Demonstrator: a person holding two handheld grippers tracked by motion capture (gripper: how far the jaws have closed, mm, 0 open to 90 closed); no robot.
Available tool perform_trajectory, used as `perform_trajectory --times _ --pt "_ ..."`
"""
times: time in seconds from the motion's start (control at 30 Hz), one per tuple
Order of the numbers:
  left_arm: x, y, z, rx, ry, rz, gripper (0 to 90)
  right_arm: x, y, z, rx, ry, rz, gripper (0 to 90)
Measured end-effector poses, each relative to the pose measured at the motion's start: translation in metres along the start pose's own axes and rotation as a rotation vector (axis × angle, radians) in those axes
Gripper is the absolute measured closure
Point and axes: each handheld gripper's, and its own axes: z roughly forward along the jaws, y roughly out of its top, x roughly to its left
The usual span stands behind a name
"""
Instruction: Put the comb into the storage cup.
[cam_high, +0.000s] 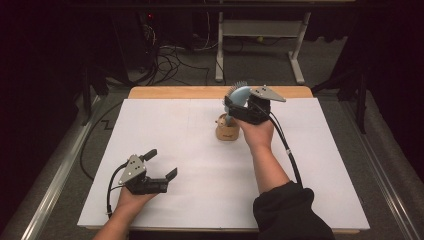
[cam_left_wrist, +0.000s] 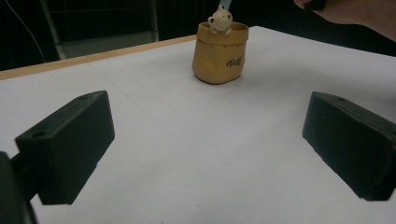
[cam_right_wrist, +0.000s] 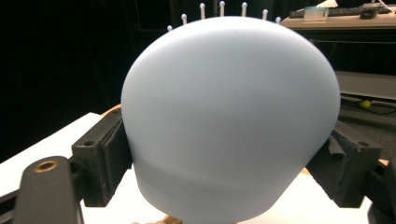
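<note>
On the white table (cam_high: 200, 165), the left gripper (cam_high: 162, 165) rests at the near left with its jaws spread wide and nothing between them; in the left gripper view they frame bare tabletop, with the tan pot (cam_left_wrist: 219, 53) standing well beyond them. The pot, with a small figure (cam_left_wrist: 221, 21) on its rim, stands toward the far middle of the table. The right gripper (cam_high: 239, 106) hangs just above the pot, its jaws clamped on the pale blue hairbrush (cam_right_wrist: 231, 116). The brush's rounded back bulges between the two pads, its bristle tips (cam_right_wrist: 222, 5) point away, and its handle end reaches down into the pot.
</note>
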Motion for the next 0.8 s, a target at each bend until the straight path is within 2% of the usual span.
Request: perform_trajectory --times 0.33,0.8 --pt "0.0 0.0 0.0 -0.001 -0.001 0.001 3.3 -0.004 -0.001 -0.001 0.018 -0.009 0.007 15.7" --pt "-0.001 0.0 0.0 -0.002 -0.003 0.003 3.5 -0.015 -0.004 -0.007 0.039 -0.04 0.043 13.5"
